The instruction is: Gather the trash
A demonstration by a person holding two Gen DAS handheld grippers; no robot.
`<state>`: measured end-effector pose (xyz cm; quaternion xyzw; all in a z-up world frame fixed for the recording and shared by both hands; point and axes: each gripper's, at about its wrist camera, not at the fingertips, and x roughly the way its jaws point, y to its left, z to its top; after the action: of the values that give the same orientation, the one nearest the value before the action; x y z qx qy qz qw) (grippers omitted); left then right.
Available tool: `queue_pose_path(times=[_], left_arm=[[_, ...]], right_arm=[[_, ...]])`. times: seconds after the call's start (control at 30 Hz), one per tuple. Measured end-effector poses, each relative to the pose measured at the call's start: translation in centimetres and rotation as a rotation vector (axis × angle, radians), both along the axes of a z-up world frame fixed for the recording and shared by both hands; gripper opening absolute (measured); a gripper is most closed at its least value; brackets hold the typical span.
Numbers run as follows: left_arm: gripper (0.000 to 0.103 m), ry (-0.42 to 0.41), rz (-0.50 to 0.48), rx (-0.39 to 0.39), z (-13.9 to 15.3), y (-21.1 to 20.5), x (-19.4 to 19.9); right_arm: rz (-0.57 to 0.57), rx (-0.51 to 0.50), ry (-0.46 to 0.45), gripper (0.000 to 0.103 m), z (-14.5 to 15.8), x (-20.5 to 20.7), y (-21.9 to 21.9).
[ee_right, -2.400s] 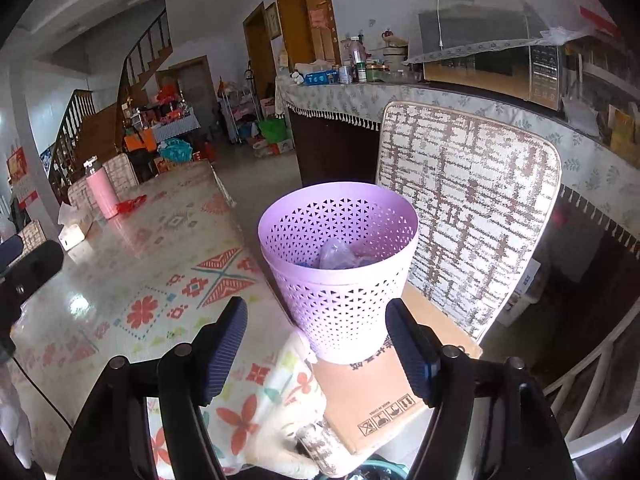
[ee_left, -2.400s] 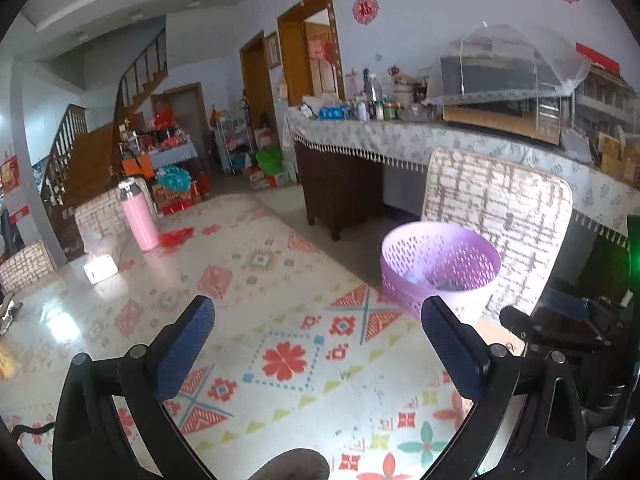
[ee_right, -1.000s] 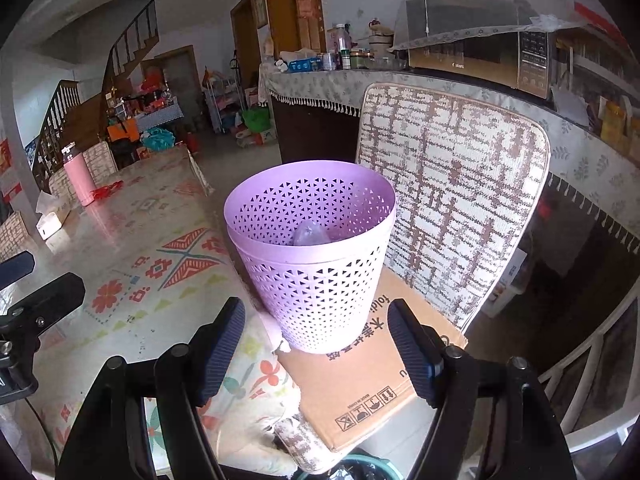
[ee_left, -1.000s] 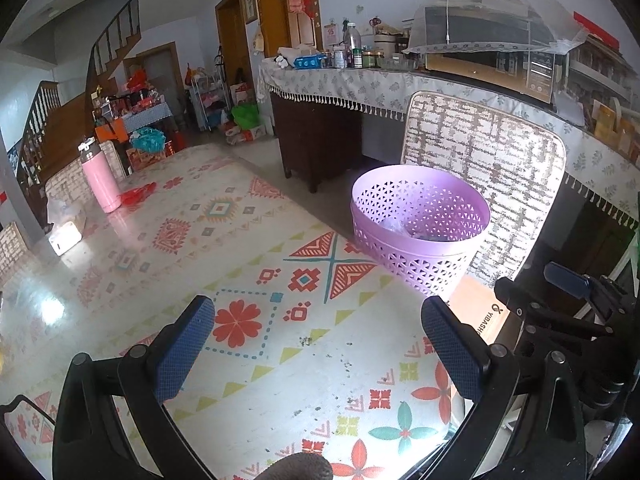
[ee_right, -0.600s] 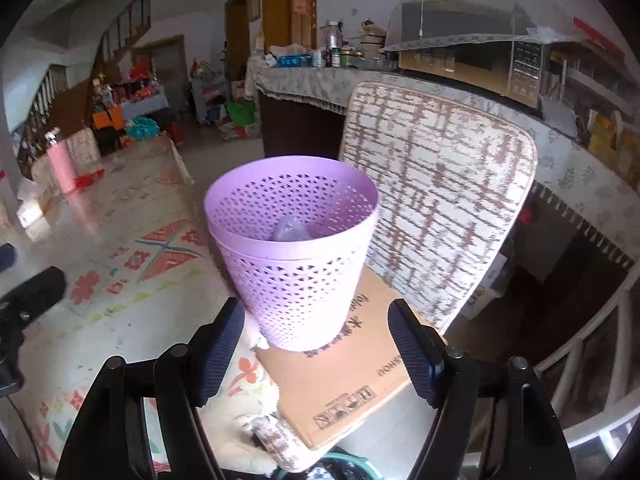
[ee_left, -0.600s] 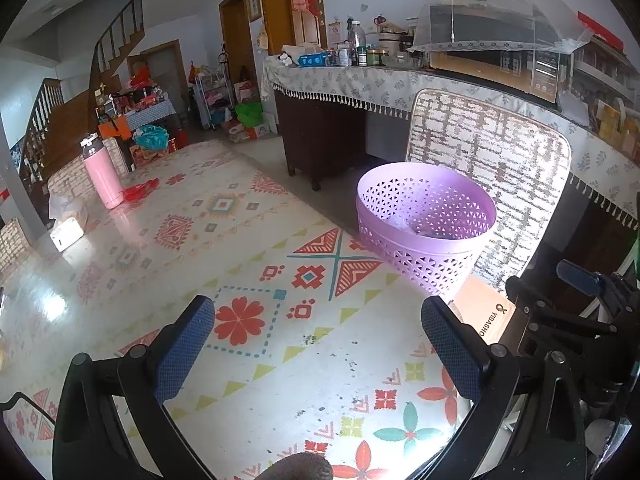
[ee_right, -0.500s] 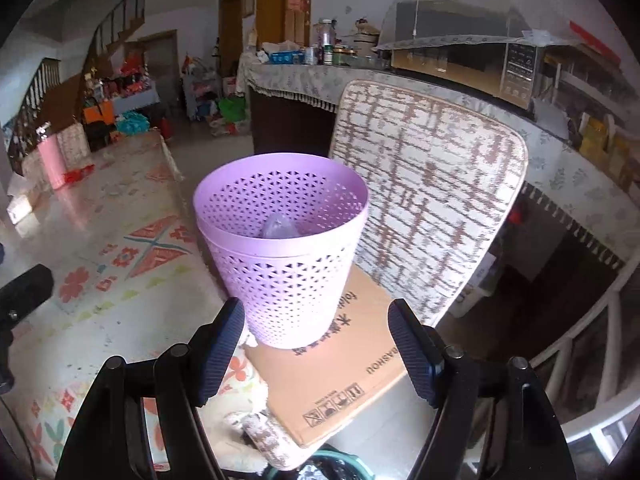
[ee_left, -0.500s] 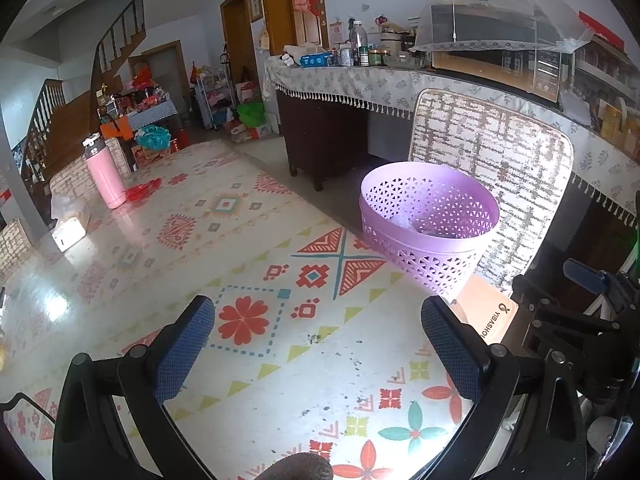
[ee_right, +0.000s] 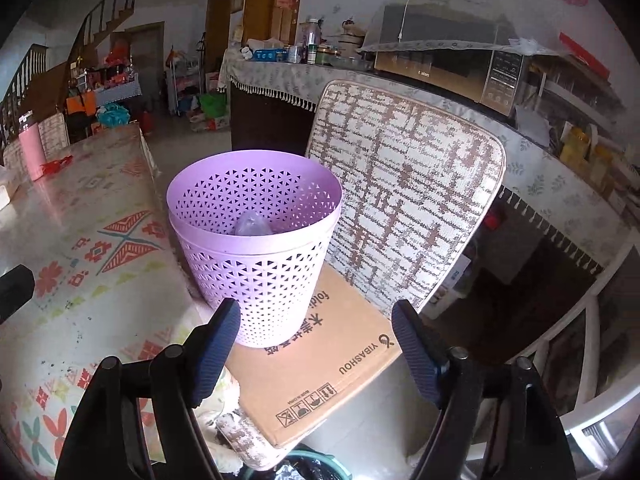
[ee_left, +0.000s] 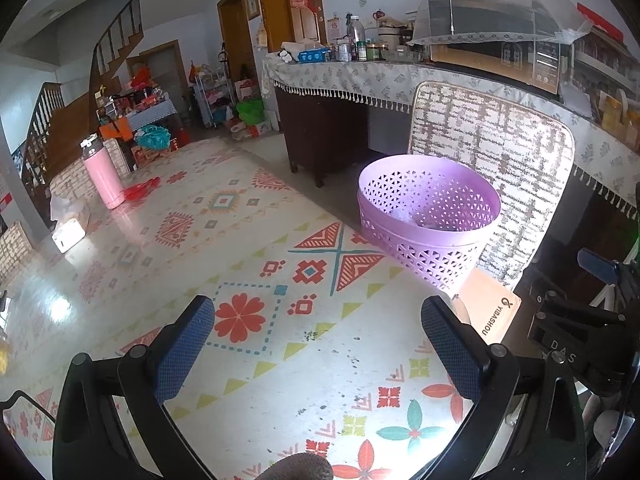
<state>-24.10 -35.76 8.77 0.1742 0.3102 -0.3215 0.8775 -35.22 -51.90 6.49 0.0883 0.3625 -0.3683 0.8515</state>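
Trash [ee_right: 251,225] lies crumpled inside the purple basket [ee_right: 256,256], which stands on a flat cardboard sheet [ee_right: 320,364] on a chair seat beside the desk [ee_left: 280,360]. Right gripper [ee_right: 316,344] has just been opening its jaws, nothing between them. Left gripper [ee_left: 320,344] hangs over the patterned desk, jaws wide, empty.

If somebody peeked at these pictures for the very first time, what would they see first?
First, the lilac plastic basket with triangle holes, standing on a flat brown cardboard sheet on a chair beside the table, with a crumpled clear wrapper inside. Next, the table's white cloth with red flower and diamond patterns filling the left wrist view. Far across that table stands a tall pink flask.
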Motion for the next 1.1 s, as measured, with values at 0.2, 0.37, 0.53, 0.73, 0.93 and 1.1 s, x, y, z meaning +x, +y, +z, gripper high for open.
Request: queue_pose_path(times=[0.2,0.37,0.53,0.73,0.93,1.1], left_arm=[[0.103,0.004,0.003,0.008,-0.2,-0.3,0.0],[0.103,0.007,0.003,0.014,-0.4,-0.4,0.0],[0.103,0.008,0.004,0.012,-0.5,-0.6,0.0],[0.103,0.013,0.008,0.021,-0.9,-0.7,0.1],[0.103,0.017,0.010,0.026,-1.1,-0.8,0.2],[0.103,0.020,0.008,0.031,-1.2,-0.9,0.1]], right_arm=[[-0.002,-0.005,0.013,0.084,-0.2,0.1,0.0],[0.005,-0.001,0.014,0.084,-0.3,0.3,-0.1],[0.012,0.002,0.017,0.085,-0.5,0.4,0.0],[0.018,0.011,0.017,0.085,-0.7,0.4,0.1],[0.022,0.017,0.018,0.086,-0.9,0.5,0.1],[0.027,0.024,0.018,0.087,-1.1,0.6,0.1]])
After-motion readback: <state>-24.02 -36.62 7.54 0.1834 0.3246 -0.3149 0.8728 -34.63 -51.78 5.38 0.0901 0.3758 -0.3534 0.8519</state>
